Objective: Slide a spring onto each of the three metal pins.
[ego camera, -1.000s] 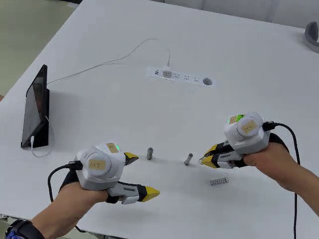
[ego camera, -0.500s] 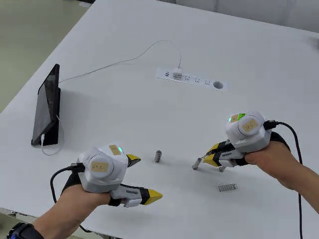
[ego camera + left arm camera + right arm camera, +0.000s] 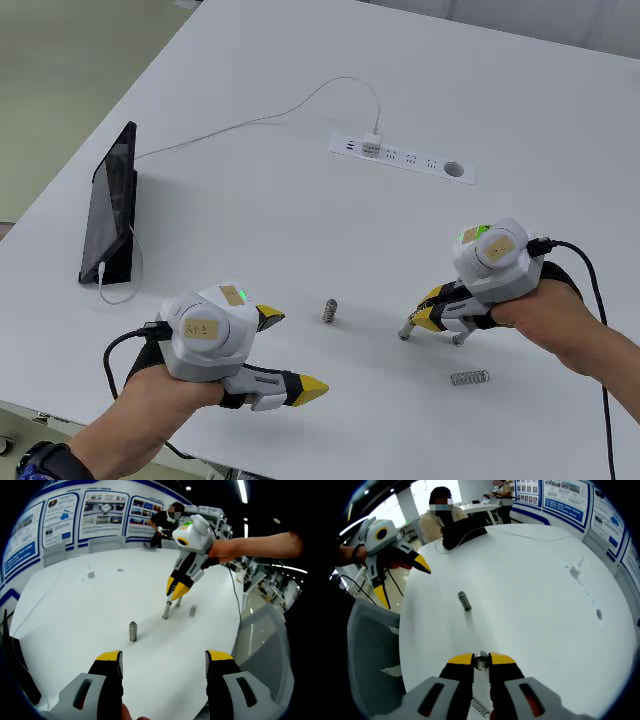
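The left gripper (image 3: 290, 352) hovers wide open at the near edge of the white desk (image 3: 300, 200), a loose spring (image 3: 468, 377) lying to its right. Just beyond, the right gripper (image 3: 418, 320) pinches what looks like a spring (image 3: 406, 328), upright on the desk. A spring-wrapped pin (image 3: 329, 310) stands between the grippers.

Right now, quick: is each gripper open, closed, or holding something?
Left gripper: open, holding nothing.
Right gripper: closed on a spring.

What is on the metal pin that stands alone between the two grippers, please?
A spring sits around the pin, coils wrapping its shaft below the bare top. The shaft inside the coils is covered, so how far down it seats cannot be seen.
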The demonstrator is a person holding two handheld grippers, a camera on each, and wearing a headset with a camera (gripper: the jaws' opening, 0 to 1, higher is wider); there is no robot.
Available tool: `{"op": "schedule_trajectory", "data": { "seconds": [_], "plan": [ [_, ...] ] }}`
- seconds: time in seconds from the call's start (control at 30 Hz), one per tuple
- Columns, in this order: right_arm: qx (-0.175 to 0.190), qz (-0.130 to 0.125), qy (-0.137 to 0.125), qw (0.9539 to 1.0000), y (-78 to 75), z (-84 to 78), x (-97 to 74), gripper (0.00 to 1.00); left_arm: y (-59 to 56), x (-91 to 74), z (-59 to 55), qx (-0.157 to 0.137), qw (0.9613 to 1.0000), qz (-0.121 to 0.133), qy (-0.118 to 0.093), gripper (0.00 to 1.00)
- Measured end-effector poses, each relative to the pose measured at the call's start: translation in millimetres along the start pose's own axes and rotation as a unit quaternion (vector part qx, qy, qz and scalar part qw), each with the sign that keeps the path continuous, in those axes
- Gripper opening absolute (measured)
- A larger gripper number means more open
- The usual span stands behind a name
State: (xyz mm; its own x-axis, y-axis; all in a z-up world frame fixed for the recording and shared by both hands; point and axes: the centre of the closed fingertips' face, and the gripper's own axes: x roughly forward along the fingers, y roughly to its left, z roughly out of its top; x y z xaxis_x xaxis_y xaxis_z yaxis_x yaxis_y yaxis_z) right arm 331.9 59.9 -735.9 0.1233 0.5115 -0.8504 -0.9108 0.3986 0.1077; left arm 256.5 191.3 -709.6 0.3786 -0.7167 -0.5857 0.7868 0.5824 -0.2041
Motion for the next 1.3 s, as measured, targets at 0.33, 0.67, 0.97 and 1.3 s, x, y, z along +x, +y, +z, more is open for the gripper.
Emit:
{"op": "schedule_trajectory", "data": {
  "seconds": [0.33, 0.67, 0.97, 1.3],
  "plan": [
    [-0.015, -0.001, 0.011, 0.9998, 1.6, -4.0, 9.2, 0.13, -0.6, 0.8, 0.5, 0.002, 1.0000, 0.000, 0.001, 0.68],
    [-0.031, -0.001, 0.022, 0.9993, 0.8, -10.0, 20.9, 0.13, 0.6, 0.0, 1.8, 0.002, 1.0000, 0.001, 0.001, 0.68],
    [-0.027, -0.002, 0.027, 0.9993, 0.8, -16.7, 32.9, 0.13, 3.1, -1.5, -0.4, 0.001, 1.0000, 0.004, 0.002, 0.68],
    [-0.021, -0.009, 0.026, 0.9994, 0.4, -23.3, 42.3, 0.13, 3.0, -1.6, -1.7, 0.000, 1.0000, 0.005, 0.003, 0.68]
  ]
}}
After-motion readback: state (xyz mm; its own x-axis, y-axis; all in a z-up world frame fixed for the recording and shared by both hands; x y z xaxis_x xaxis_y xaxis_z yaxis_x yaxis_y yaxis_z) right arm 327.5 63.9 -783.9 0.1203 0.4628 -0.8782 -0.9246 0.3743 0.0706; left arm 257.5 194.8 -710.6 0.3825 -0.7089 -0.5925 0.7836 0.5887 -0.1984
